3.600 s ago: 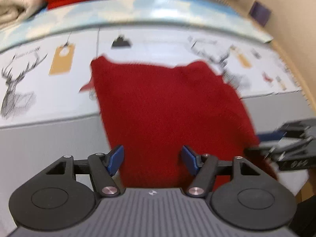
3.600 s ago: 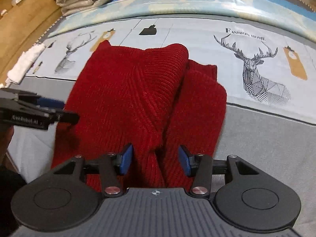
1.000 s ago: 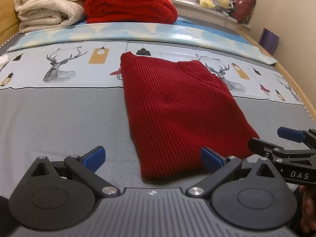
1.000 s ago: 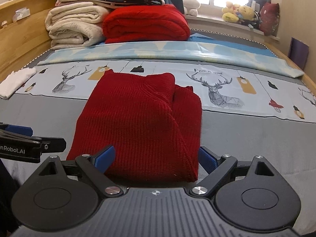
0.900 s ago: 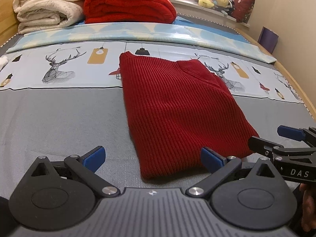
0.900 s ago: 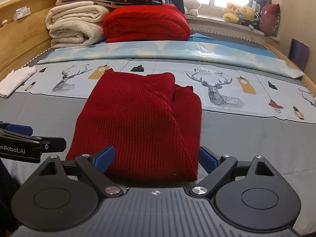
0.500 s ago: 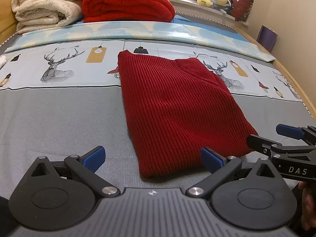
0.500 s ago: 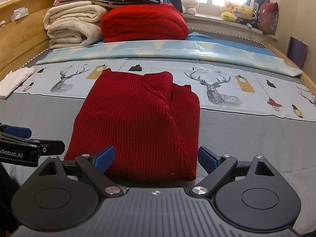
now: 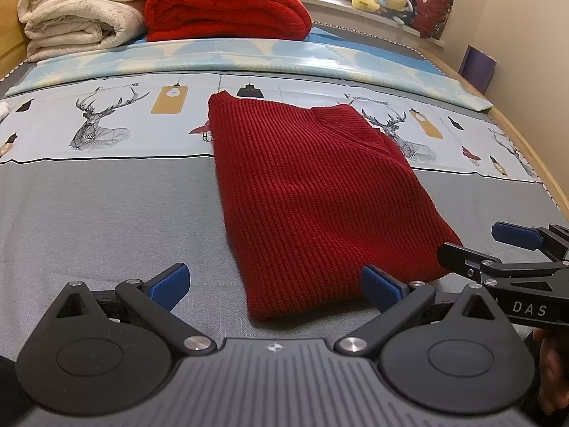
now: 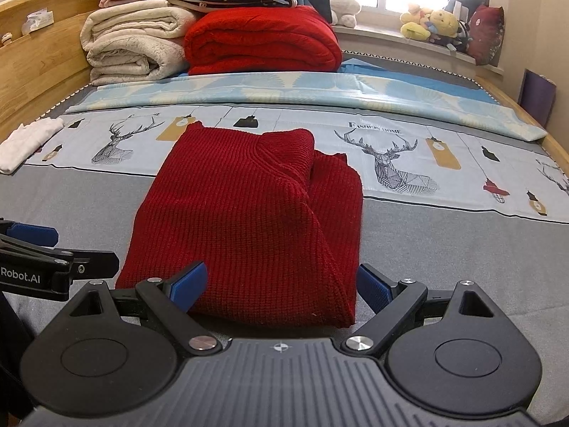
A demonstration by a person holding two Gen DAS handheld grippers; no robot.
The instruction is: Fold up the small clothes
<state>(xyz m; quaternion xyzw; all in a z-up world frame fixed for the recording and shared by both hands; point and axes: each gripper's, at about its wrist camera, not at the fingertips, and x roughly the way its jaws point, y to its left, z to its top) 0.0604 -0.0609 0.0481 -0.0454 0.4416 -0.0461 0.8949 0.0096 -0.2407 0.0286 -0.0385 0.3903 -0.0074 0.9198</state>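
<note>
A red knit sweater (image 9: 313,192) lies folded lengthwise on the grey part of the bed, its collar end toward the headboard. In the right wrist view the same sweater (image 10: 256,220) shows a tucked sleeve fold along its right side. My left gripper (image 9: 275,283) hovers open just short of the sweater's near hem, nothing between its blue pads. My right gripper (image 10: 279,284) is open too, straddling the near hem without holding it. Each gripper appears in the other's view: the right gripper (image 9: 515,245) at the sweater's right corner, the left gripper (image 10: 32,245) at its left.
Folded cream blankets (image 10: 135,49) and a red blanket (image 10: 263,39) are stacked at the head of the bed. A small white cloth (image 10: 28,142) lies at the left edge. A wooden bed frame (image 10: 39,67) borders the left, plush toys (image 10: 434,21) line the windowsill.
Both grippers went from shut on the sweater to wide open and pulled back from it. The sweater now lies flat and still; over the last second the views only drifted slightly.
</note>
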